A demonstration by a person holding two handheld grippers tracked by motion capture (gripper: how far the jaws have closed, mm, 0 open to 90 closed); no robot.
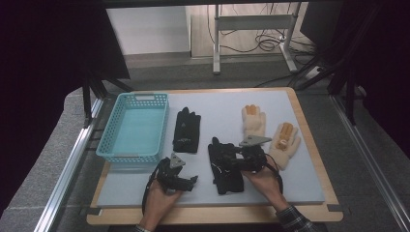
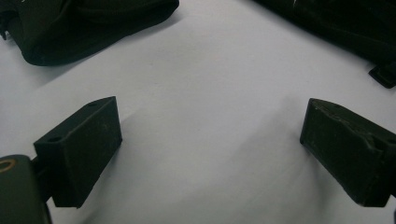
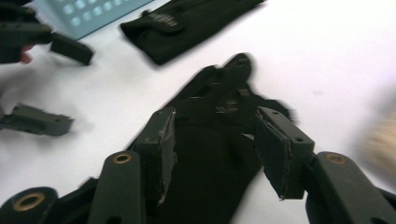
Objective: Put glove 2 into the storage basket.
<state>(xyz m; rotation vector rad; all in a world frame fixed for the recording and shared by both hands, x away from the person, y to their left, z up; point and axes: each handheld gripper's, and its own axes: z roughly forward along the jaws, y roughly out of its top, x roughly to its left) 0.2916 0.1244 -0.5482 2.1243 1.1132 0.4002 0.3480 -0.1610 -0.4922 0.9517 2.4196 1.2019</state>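
Nothing yet in the light-blue perforated plastic basket (image 1: pixel 134 126). Near black fabric glove (image 1: pixel 225 166) lying flat on the desk, under right tool (image 3: pixel 219 147), spread, unpinched. Left tool (image 2: pixel 210 149) spread, empty.

Black gloves (image 1: pixel 225 166), cream-and-tan gloves (image 1: pixel 253 121), turquoise basket (image 1: pixel 112 145), pale grey mat (image 1: pixel 217 116).

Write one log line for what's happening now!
right gripper: open over near black glove | left gripper: open, empty | basket: empty
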